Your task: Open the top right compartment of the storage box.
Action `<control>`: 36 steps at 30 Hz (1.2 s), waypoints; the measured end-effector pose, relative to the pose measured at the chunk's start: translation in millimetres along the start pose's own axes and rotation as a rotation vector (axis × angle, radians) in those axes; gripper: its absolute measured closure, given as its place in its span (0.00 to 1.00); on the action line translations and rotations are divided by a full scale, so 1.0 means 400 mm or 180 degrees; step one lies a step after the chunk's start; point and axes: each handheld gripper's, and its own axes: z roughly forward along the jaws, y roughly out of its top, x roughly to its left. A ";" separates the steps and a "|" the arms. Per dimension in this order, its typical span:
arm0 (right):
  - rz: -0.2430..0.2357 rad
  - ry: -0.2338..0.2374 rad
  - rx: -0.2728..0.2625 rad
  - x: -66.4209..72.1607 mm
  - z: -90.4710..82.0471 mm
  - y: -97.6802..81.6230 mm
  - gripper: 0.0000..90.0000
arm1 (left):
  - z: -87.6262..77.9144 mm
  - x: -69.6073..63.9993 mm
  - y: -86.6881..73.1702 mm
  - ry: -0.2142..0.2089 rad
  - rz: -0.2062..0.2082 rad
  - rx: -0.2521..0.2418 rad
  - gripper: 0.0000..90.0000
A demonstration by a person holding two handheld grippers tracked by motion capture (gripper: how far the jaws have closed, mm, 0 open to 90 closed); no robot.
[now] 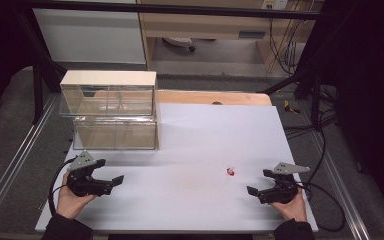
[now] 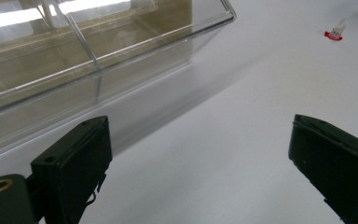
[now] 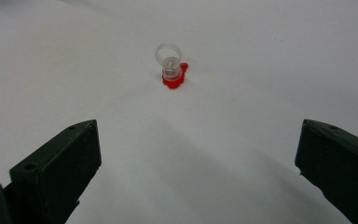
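While both tongs gape empty, the right gripper view reveals the ring (image 3: pixel 169 66) is clear-banded.

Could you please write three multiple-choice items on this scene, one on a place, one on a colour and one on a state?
1. Where does the small ring lie on the table?
A. inside the clear box
B. on the white top, nearer the right gripper
C. between the left gripper's jaws

2. What colour is the ring's base?
A. red
B. blue
C. green

3. How do the jaws of the right gripper stand?
A. shut on the ring
B. shut on nothing
C. open, with nothing between them

Answers:
1 B: in the high view the ring rests on the bare top a little ahead of the right gripper, far from the clear box and the left gripper.
2 A: the right gripper view shows a clear loop on a red base.
3 C: in the right gripper view the two black jaws stand wide apart, the ring beyond them.
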 end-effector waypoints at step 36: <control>-0.0016 -0.0016 0.0028 0.003 0.000 0.002 0.01 | -0.055 0.051 0.137 0.0174 -0.0059 -0.0122 0.32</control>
